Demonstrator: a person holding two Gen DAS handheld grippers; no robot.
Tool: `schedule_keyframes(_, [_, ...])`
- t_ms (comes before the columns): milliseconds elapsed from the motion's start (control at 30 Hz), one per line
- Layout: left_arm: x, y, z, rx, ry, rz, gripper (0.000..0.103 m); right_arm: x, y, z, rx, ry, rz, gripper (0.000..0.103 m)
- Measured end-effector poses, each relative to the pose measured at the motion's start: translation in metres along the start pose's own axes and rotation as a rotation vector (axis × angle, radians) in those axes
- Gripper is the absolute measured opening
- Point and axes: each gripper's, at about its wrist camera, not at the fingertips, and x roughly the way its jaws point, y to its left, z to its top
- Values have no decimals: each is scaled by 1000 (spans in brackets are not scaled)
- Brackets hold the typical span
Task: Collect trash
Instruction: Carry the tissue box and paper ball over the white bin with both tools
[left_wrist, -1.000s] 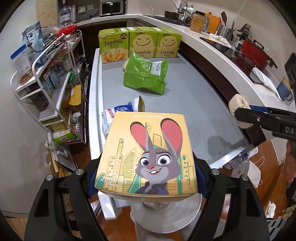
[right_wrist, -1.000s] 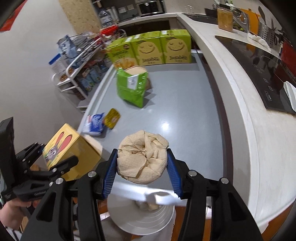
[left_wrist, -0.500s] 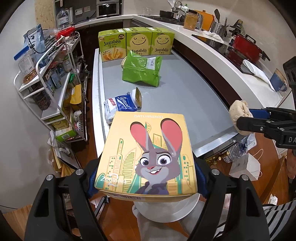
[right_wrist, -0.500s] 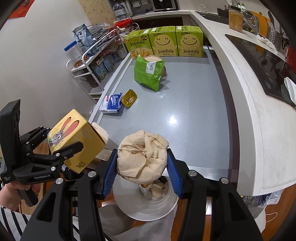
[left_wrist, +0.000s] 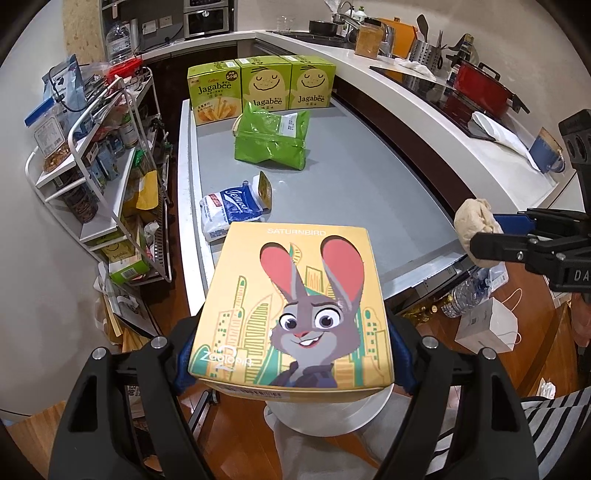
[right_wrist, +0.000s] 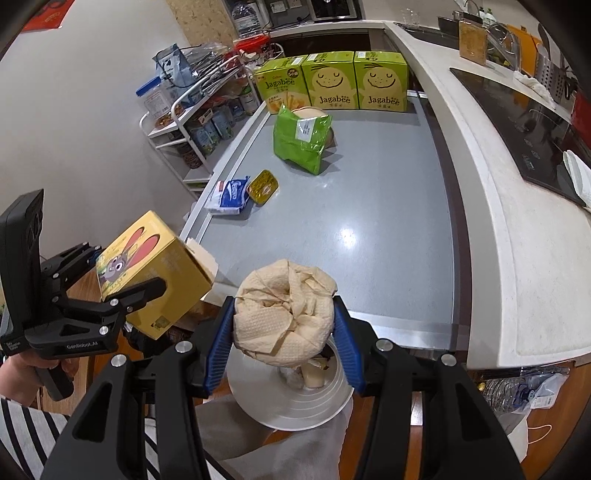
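Jaws: left gripper (left_wrist: 291, 363) set wide, clamped on the yellow box (left_wrist: 295, 314); right gripper (right_wrist: 284, 332) nearly closed, pinching a crumpled paper wad (right_wrist: 284, 306). Both loads hang off the bench (right_wrist: 369, 221) edge, over a white bin (right_wrist: 291, 402) that already has scraps in it. Neither is dropped yet. Left on the bench: green bag (right_wrist: 301, 142), tissue pack (right_wrist: 229, 194), yellow packet (right_wrist: 263, 186). Task judged roughly half done.
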Motion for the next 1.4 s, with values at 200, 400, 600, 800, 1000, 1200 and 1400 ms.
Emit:
schedule_keyframes(200, [0, -9, -10, 29, 26, -19, 79, 4, 5, -14, -17, 48, 29, 49])
schedule_keyframes(400, [9, -22, -30, 75, 90, -49, 79, 16, 12, -35, -54, 118, 37, 49])
schedule_keyframes(600, [35, -34, -57, 129, 191, -54, 79, 44, 6, -59, -48, 206, 19, 49])
schedule_keyframes(800, [70, -37, -86, 155, 299, -47, 79, 79, -2, -77, -44, 283, -18, 49])
schedule_keyframes(1000, [99, -35, -105, 171, 375, -34, 79, 108, -7, -93, -23, 338, -24, 49])
schedule_keyframes(1200, [119, -37, -118, 194, 425, -22, 79, 127, -7, -102, -12, 378, -31, 49])
schedule_keyframes(1400, [140, -43, -120, 210, 456, -8, 79, 151, -6, -106, -3, 405, -49, 49])
